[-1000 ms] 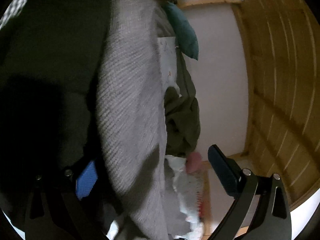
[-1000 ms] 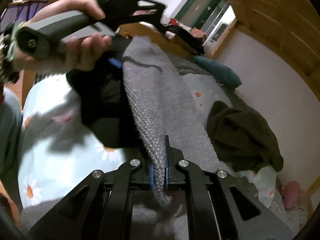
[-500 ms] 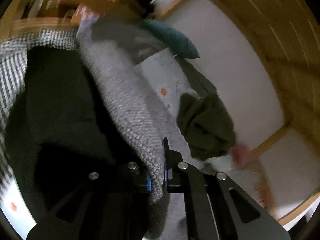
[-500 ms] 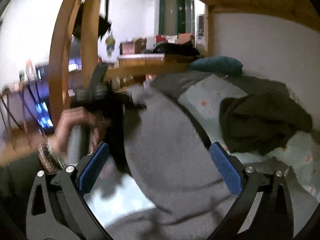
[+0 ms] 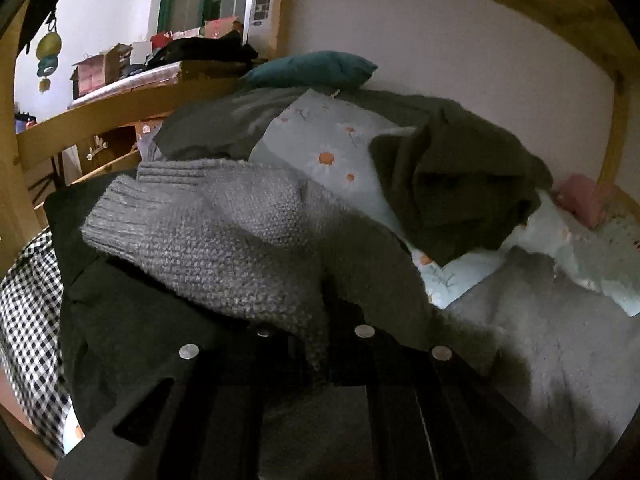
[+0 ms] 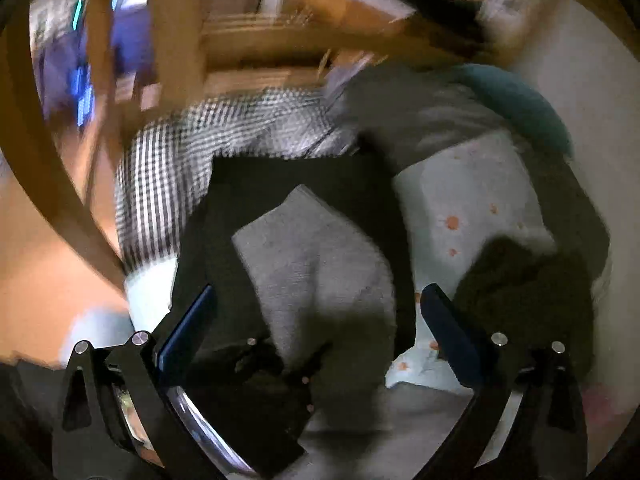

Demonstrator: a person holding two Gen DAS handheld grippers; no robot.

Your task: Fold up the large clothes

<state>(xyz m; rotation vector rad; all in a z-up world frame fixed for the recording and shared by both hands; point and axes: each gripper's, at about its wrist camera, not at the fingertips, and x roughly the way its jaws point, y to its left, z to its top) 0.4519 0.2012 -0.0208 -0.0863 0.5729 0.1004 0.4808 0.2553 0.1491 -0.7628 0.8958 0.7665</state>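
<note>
Fingers of the left gripper point(image 5: 320, 320) are pressing together, pinching a fold of the grey knit sweater point(image 5: 224, 232), which is draping over a dark garment point(image 5: 132, 320) on the bed beside a checked cloth point(image 5: 28, 300). Soft, thick and floppy, it is likely sagging wherever unsupported, so hems and cuffs look the best holds. Rightward, the right gripper point(image 6: 316, 320) is hovering with fingers spread wide above the sweater, holding nothing
</note>
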